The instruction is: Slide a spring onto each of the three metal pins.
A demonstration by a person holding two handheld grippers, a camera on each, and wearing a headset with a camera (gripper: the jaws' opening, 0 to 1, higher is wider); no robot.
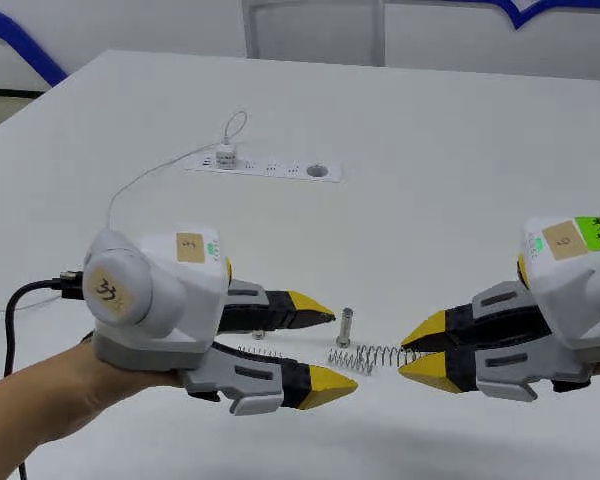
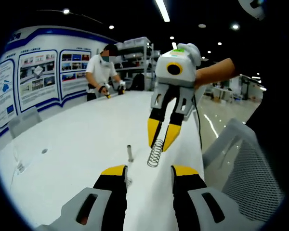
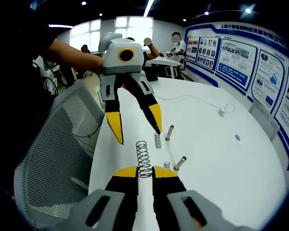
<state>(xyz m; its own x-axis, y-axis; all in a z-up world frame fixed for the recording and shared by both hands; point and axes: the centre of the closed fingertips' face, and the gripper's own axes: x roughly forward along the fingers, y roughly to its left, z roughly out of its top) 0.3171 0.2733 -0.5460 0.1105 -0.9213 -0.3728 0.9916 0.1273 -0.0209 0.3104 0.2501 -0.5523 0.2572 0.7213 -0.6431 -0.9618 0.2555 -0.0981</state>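
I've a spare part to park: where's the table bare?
Bare: the table between the socket strip and the pin, and right of the strip. Crowded: between left gripper and right gripper, around the pin and spring.

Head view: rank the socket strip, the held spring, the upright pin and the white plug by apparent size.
1. socket strip
2. held spring
3. upright pin and white plug: too alike to rank, and the plug sits farther off.

Three springs (image 3: 143, 161), two pins (image 3: 169, 133)
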